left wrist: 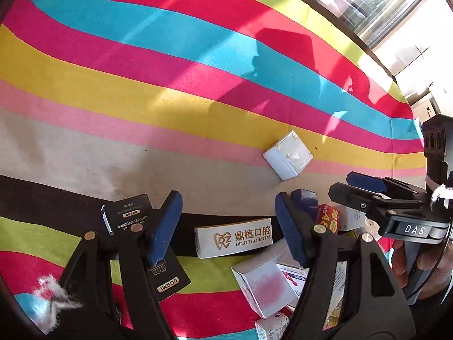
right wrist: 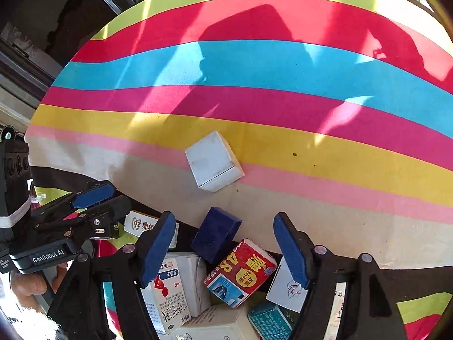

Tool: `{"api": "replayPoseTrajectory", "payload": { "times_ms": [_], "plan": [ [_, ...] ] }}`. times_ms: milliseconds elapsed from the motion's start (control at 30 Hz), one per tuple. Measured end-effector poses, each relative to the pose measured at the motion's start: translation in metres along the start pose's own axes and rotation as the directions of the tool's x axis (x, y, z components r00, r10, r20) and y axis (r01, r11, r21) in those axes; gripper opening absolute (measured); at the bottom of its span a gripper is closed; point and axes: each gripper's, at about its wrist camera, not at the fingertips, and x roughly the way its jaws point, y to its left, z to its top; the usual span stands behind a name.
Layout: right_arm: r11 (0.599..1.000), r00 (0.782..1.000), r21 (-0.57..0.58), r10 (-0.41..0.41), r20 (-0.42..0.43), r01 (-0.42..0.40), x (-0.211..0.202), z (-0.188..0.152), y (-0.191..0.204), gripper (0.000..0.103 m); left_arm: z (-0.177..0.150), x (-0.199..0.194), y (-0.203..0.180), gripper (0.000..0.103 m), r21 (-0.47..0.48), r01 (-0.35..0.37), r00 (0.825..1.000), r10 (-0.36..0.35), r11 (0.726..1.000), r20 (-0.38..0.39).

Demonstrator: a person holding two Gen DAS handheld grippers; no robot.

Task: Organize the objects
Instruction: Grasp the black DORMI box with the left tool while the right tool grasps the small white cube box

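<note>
My left gripper (left wrist: 228,226) stands open over a white box printed DING ZHI DENTAL (left wrist: 233,238), which lies flat on the cloth without touching the pads. A black DORMI box (left wrist: 127,215) lies by the left finger. My right gripper (right wrist: 225,248) is open above a pile of small boxes: a dark blue box (right wrist: 216,233), a red and yellow box (right wrist: 240,272) and a white box with red print (right wrist: 170,291). No pad presses on any of them. A white cube box (right wrist: 213,161) sits alone beyond the pile, also in the left wrist view (left wrist: 287,155).
The striped cloth (right wrist: 283,65) covers the table and runs out to a round edge at the back. In the left wrist view the right gripper (left wrist: 356,188) is close on the right; the left gripper (right wrist: 99,199) shows at the left of the right wrist view. A hand (left wrist: 402,266) holds it.
</note>
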Motion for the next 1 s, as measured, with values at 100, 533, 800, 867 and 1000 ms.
{"api": "replayPoseTrajectory", "payload": {
  "times_ms": [100,533,800,867,1000],
  "plan": [
    [0.997,0.997,-0.036,-0.072,0.027,0.073,-0.006,0.013,0.001,0.08,0.029,-0.008,-0.003,0.073,-0.034,-0.038,0.999,0.039,0.999,0.03],
    [0.962,0.977,-0.185,-0.209,-0.036,0.199,0.055,0.046,0.035,0.077,0.023,0.004,-0.02,0.085,-0.096,-0.158,0.981,0.167,0.983,0.095],
    [0.963,0.979,-0.184,-0.202,-0.011,0.197,0.052,0.045,0.034,0.045,0.009,0.036,-0.063,0.09,-0.036,-0.251,0.966,0.253,0.967,0.061],
    [0.957,0.972,-0.173,-0.228,0.055,0.234,0.034,0.042,0.036,0.045,0.005,0.047,-0.075,0.072,-0.002,-0.296,0.954,0.295,0.955,0.053],
    [0.952,0.958,-0.163,-0.229,0.175,0.257,-0.004,0.029,0.045,0.045,0.003,0.057,-0.094,0.043,0.014,-0.28,0.958,0.279,0.96,0.063]
  ]
}}
